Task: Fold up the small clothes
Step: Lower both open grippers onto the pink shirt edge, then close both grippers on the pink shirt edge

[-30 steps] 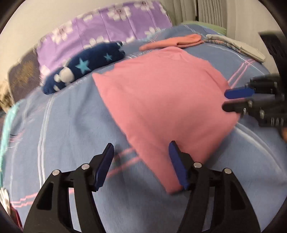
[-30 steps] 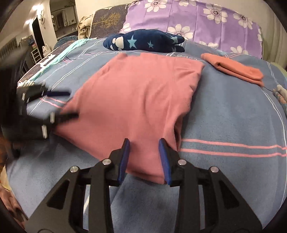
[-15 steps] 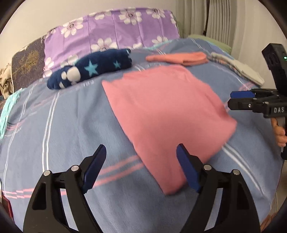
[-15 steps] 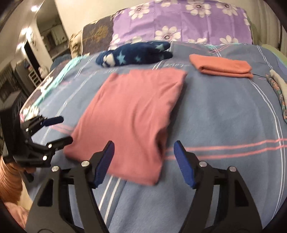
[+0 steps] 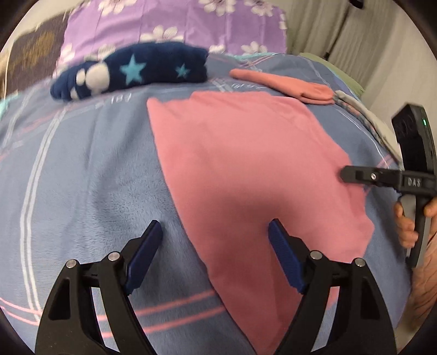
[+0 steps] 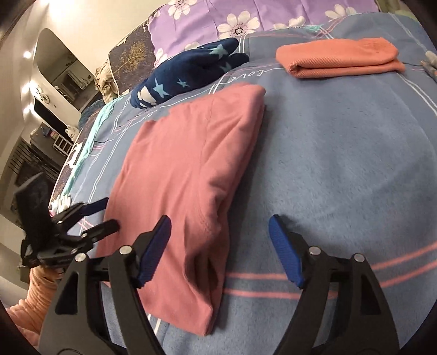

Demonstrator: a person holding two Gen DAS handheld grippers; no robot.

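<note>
A pink garment point(image 5: 245, 163) point(image 6: 185, 163) lies folded flat on the blue blanket point(image 5: 82, 163) point(image 6: 341, 163). My left gripper point(image 5: 214, 229) hovers over its near left edge, jaws opening wide; the cloth lies under the right finger, but neither pad presses on it. My right gripper point(image 6: 218, 221) straddles the thick folded edge on the right, jaws opening, pads clear of the cloth. Each view catches the other gripper at the garment's far side: the right gripper point(image 5: 345, 174) held by a hand, and the left gripper point(image 6: 109, 214) above a peach sleeve.
A folded orange garment point(image 5: 286, 84) point(image 6: 338, 57) and a navy star-patterned bundle point(image 5: 131, 71) point(image 6: 188, 73) lie beyond the pink one. A purple flowered pillow point(image 5: 164, 24) point(image 6: 245, 16) sits behind. Grey folded clothes point(image 5: 368, 117) lie at the far right.
Both grippers have spread their jaws much wider and let the pink garment's near edge go. Each has rolled and shifted sideways along the garment, which now rests flat.
</note>
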